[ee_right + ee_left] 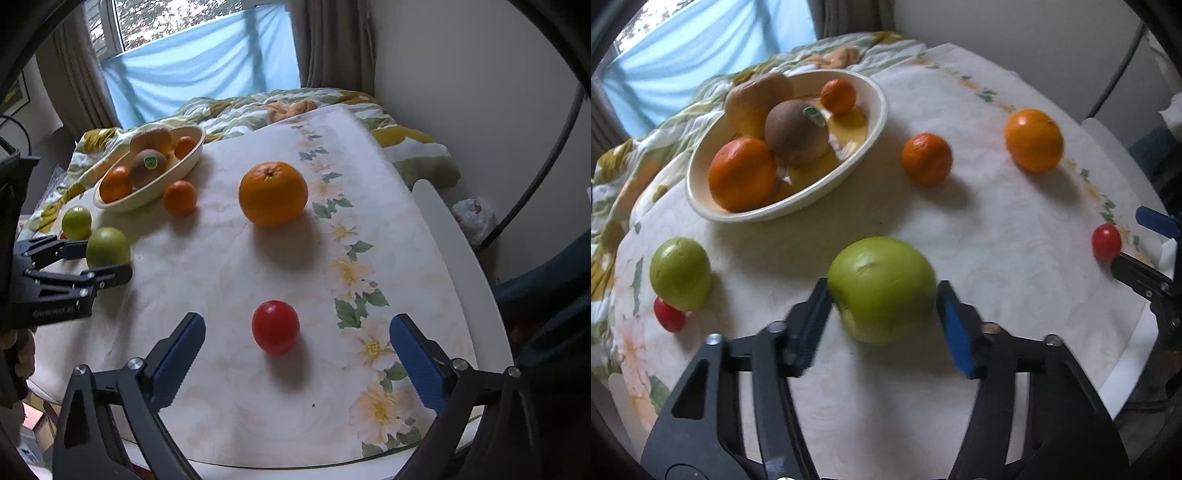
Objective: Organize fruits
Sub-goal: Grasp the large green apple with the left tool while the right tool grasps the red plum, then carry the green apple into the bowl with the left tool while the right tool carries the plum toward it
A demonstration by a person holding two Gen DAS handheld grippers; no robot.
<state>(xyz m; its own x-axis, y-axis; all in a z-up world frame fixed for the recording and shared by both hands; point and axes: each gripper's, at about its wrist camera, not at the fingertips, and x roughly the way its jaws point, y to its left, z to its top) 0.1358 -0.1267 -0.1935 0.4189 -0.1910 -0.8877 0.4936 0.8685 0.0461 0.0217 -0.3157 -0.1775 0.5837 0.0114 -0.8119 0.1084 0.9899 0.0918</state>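
Note:
A green apple (882, 288) lies on the table between the fingers of my left gripper (882, 295); the pads stand at its two sides, and I cannot tell if they press it. It also shows in the right wrist view (107, 246). My right gripper (295, 350) is open with a red tomato (275, 326) between its fingers, untouched. A cream bowl (875, 122) holds two oranges, a brown kiwi (796, 133) and a tan fruit. A small mandarin (926, 158), a large orange (1033, 140), a second green apple (679, 272) and a second tomato (668, 314) lie loose.
The round table (454, 236) carries a floral cloth. A crumpled floral blanket (258, 107) lies behind the bowl, under a window with a blue sheet. A wall and a black cable stand at the right.

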